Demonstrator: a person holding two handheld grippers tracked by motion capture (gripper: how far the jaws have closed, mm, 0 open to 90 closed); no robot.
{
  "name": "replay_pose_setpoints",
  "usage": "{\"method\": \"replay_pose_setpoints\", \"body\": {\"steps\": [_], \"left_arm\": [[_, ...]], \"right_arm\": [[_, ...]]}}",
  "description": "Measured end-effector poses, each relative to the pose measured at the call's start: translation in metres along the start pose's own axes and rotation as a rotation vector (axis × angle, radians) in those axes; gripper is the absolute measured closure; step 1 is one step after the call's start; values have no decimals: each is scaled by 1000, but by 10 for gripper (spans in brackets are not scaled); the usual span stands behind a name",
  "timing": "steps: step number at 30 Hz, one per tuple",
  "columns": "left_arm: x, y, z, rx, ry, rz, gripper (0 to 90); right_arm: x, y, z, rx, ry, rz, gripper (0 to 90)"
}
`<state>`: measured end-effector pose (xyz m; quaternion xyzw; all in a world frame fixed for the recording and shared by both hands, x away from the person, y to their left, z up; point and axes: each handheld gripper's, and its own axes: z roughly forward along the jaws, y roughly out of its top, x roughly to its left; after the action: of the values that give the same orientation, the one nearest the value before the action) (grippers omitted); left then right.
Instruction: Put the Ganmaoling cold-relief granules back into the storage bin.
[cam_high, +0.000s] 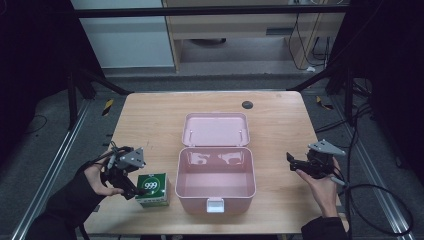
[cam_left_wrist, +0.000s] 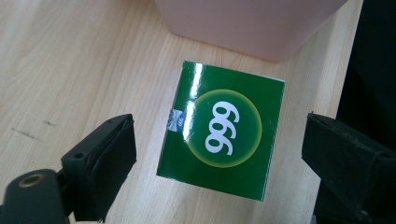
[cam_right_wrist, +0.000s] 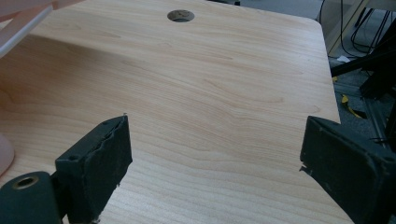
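Observation:
A green carton marked 999 (cam_high: 152, 187) lies flat on the wooden table, just left of an open pink case (cam_high: 186, 192). My left gripper (cam_high: 131, 189) sits at the carton's left side. In the left gripper view its black jaws stand wide on either side of the carton (cam_left_wrist: 222, 130), with wood showing between each pad and the carton, so the left gripper (cam_left_wrist: 218, 135) is open. My right gripper (cam_high: 294, 162) hovers right of the case; in its own view the right gripper (cam_right_wrist: 215, 135) is open with bare wood between its jaws.
The case's lid (cam_high: 215, 129) lies folded back behind its body, and a white latch (cam_high: 215, 205) sits on the front wall. A dark round grommet (cam_high: 247, 104) marks the table's far side. The table's right edge (cam_high: 334, 170) is close beside the right hand.

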<state>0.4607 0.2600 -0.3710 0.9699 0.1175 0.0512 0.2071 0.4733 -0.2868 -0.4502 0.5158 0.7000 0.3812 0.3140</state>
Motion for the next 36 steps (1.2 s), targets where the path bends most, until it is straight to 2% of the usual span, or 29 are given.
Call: {"method": "replay_pose_setpoints", "body": {"steps": [8, 13, 19, 28, 30, 36], "left_arm": [[-1, 1, 15, 29, -25, 27, 44], [0, 2, 23, 55, -15, 42, 29], [0, 4, 29, 51, -15, 55, 28], [1, -1, 46, 101, -22, 59, 26], [1, -3, 50, 98, -27, 48, 26], [1, -5, 55, 97, -34, 51, 29]], "right_arm": [[2, -1, 3, 21, 7, -19, 80], [2, -2, 4, 23, 6, -24, 73], [3, -2, 4, 26, 13, -21, 68], [3, -4, 6, 36, 16, -26, 61], [3, -4, 6, 36, 17, -26, 61], [4, -5, 8, 46, 19, -37, 61]]}}
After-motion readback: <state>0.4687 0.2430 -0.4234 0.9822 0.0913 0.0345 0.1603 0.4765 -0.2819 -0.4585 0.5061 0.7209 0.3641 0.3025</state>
